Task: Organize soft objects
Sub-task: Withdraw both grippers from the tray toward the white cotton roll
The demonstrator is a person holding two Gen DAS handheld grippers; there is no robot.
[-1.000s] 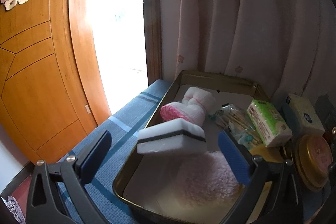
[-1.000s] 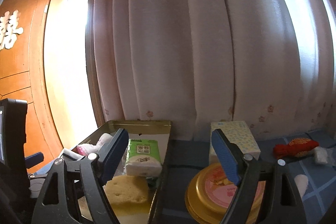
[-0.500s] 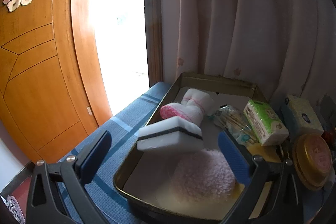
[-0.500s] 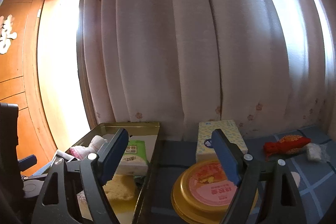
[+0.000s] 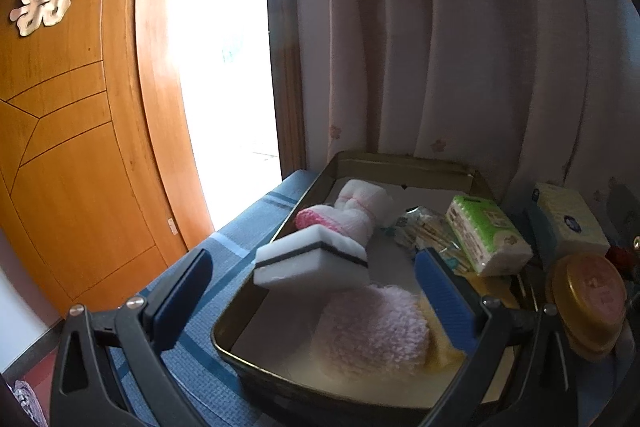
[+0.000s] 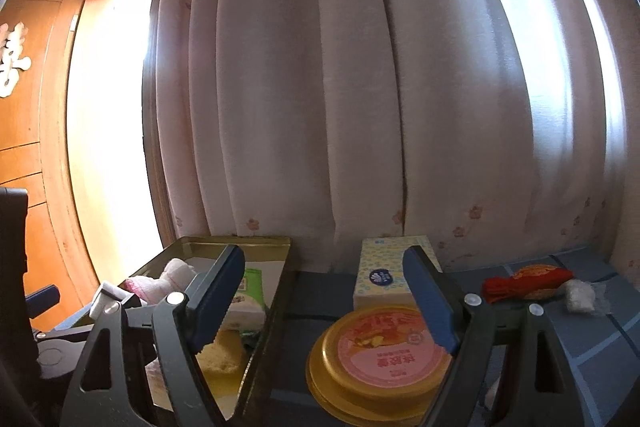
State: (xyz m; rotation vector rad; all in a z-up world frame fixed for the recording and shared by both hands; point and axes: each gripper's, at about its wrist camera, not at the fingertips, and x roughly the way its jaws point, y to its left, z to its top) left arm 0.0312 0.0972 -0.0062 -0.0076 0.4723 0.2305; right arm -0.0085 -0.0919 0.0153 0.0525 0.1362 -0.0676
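From the left wrist we see our left gripper spread wide and empty over the tin tray, where a white sponge leans on the left rim near a fluffy pink cloth. From the right wrist our right gripper also gapes empty above a round yellow tin; the red bundle far right is perhaps yarn

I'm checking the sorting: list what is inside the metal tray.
In the metal tray: white sponge, pink fluffy cloth, rolled towel, green tissue pack, wrapped swabs, yellow sponge. Anything beneath them is hidden.
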